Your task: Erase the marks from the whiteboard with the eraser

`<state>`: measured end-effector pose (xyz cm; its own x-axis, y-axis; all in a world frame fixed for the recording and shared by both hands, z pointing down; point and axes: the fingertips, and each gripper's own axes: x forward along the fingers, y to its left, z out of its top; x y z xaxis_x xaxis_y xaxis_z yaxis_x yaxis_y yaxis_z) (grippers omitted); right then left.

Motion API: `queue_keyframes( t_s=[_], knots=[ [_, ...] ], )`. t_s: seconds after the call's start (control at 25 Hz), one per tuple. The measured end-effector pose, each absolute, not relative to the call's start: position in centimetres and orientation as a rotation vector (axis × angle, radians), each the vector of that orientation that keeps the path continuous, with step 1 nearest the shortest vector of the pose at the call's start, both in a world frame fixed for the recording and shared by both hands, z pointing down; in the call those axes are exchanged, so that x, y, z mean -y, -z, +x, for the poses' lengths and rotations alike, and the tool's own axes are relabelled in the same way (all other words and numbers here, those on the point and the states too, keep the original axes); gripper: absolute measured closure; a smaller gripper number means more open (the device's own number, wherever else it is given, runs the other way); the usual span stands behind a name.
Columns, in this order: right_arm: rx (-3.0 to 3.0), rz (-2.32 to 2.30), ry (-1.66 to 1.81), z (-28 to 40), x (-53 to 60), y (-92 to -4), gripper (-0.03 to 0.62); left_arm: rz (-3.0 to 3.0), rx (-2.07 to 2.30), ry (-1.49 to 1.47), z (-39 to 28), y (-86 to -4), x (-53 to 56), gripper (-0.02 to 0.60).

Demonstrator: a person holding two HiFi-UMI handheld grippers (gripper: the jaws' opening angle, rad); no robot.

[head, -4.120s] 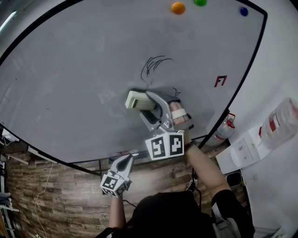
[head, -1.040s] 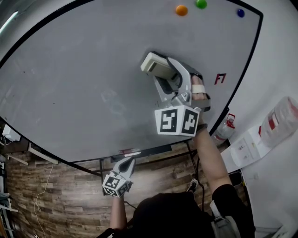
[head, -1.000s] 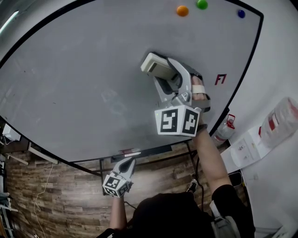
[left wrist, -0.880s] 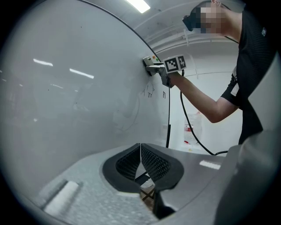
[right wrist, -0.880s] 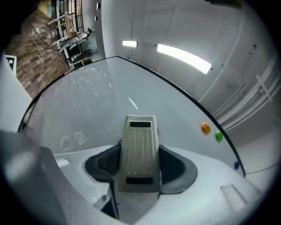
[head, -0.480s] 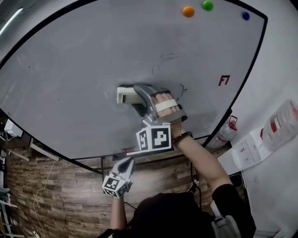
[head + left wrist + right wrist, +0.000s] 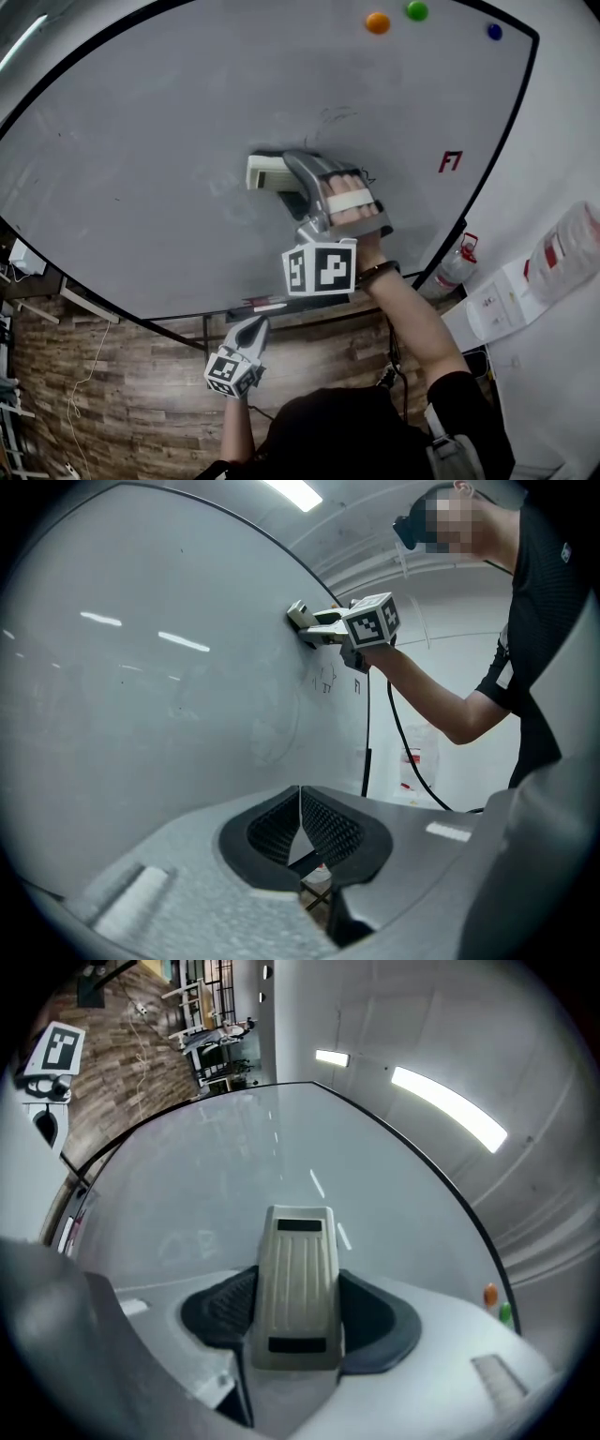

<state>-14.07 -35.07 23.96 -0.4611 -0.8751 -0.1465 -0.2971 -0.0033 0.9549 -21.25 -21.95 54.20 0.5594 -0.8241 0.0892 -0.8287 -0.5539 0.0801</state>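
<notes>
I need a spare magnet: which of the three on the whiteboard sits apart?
The blue magnet, alone on the right; the orange magnet and green magnet sit close together.

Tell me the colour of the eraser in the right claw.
The eraser is beige; clearest in the right gripper view.

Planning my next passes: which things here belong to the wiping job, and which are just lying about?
Job: whiteboard, eraser in right gripper, faint marks.
Lying about: orange magnet, green magnet, blue magnet, red label, shut left gripper.
</notes>
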Motion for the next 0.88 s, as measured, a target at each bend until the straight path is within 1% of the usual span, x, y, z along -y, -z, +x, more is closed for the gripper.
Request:
queue_keyframes(
  t_s=[0.24,0.44,0.76,0.88],
  knots=[
    [1.885,1.395,1.368,-6.7,36.7,-19.1,0.341,2.694,1.388,-0.081,-19.6,-54.3,23.0,0.565],
    [1.858,1.538,1.308,-1.5,37.5,-17.0,0.341,2.708,1.362,-0.091,-18.7,-54.5,23.4,0.565],
    [1.857,1.687,1.194,3.9,38.3,-16.0,0.341,2.716,1.325,-0.092,-18.0,-54.7,23.7,0.565],
    [1.851,1.712,1.174,4.8,38.4,-16.0,0.341,2.718,1.316,-0.092,-17.8,-54.9,23.6,0.565]
  ],
)
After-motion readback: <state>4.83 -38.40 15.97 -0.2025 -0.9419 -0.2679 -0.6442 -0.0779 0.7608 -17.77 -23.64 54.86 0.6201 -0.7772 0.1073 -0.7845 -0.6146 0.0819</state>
